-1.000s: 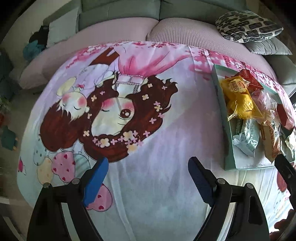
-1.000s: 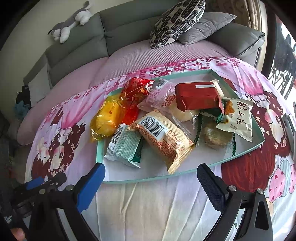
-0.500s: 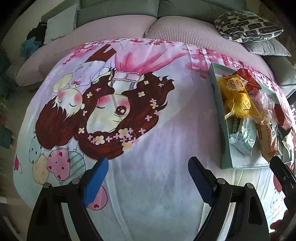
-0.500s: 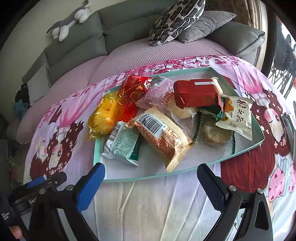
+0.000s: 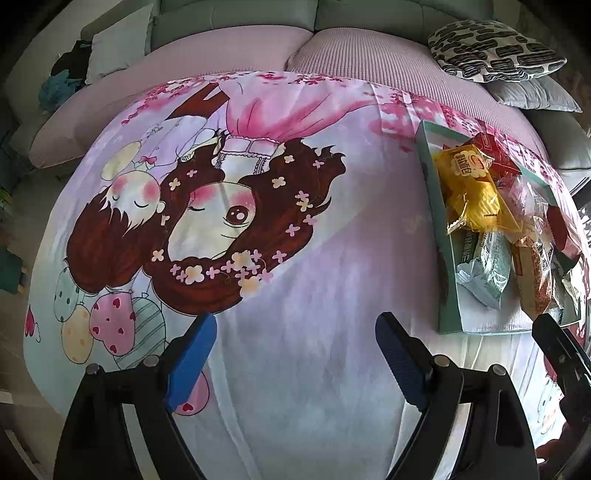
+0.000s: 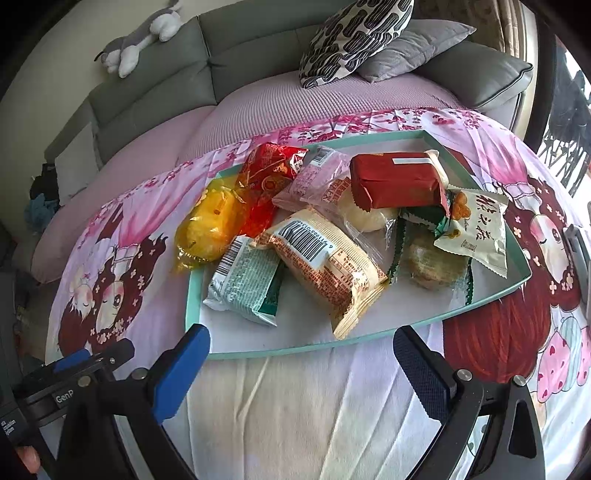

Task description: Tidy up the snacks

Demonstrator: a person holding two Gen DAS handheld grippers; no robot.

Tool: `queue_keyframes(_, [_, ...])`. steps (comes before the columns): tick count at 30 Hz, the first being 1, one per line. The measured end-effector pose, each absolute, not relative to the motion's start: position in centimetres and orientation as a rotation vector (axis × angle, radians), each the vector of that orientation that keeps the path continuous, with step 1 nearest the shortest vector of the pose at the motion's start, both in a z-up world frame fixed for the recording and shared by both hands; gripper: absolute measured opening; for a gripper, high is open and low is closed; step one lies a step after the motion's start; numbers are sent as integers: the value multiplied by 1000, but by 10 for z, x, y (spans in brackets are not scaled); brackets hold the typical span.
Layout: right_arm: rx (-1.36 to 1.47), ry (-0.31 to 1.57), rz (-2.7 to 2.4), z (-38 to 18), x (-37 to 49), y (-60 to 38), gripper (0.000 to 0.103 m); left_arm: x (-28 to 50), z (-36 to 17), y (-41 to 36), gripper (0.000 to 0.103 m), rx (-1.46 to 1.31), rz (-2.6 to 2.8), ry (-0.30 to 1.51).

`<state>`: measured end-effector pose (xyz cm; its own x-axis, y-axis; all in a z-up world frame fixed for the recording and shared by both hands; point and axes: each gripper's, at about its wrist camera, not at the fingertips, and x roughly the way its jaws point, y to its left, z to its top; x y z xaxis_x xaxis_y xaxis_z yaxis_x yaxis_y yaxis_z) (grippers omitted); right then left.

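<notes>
A teal tray (image 6: pixel 295 352) lies on a cartoon-print cloth and holds several wrapped snacks. Among them are a yellow pack (image 6: pixel 208 230), a shiny red pack (image 6: pixel 269 177), a green-white pack (image 6: pixel 245 282), a beige barcode pack (image 6: pixel 328 262), a dark red block (image 6: pixel 399 181) and a cream pack (image 6: pixel 474 225). My right gripper (image 6: pixel 301 350) hovers open just before the tray's near rim, nothing between its fingers. The left gripper (image 5: pixel 295 339) stands open over bare cloth, left of the tray (image 5: pixel 448 291), where the yellow pack (image 5: pixel 471 188) shows. The left gripper (image 6: pixel 88 356) also appears at the right wrist view's lower left.
A grey sofa (image 6: pixel 221 66) with a pink cover runs behind the cloth. It carries a patterned cushion (image 6: pixel 354 37), a grey cushion (image 6: pixel 413 51) and a plush toy (image 6: pixel 144 35). A window railing (image 6: pixel 565 122) is at the right. Open cloth (image 5: pixel 295 258) lies left of the tray.
The left wrist view has tilted slightly, so the cloth and tray sit a little lower in frame. Both grippers stay open and the snacks have not moved.
</notes>
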<state>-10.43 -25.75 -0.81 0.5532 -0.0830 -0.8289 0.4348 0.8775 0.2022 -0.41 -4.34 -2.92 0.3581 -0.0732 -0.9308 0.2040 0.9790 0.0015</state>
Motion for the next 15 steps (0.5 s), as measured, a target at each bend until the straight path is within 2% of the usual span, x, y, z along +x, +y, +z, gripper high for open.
queue_keyframes(15, [412, 955, -312, -11, -103, -257, 101, -4, -28, -42, 88, 107, -191, 1194])
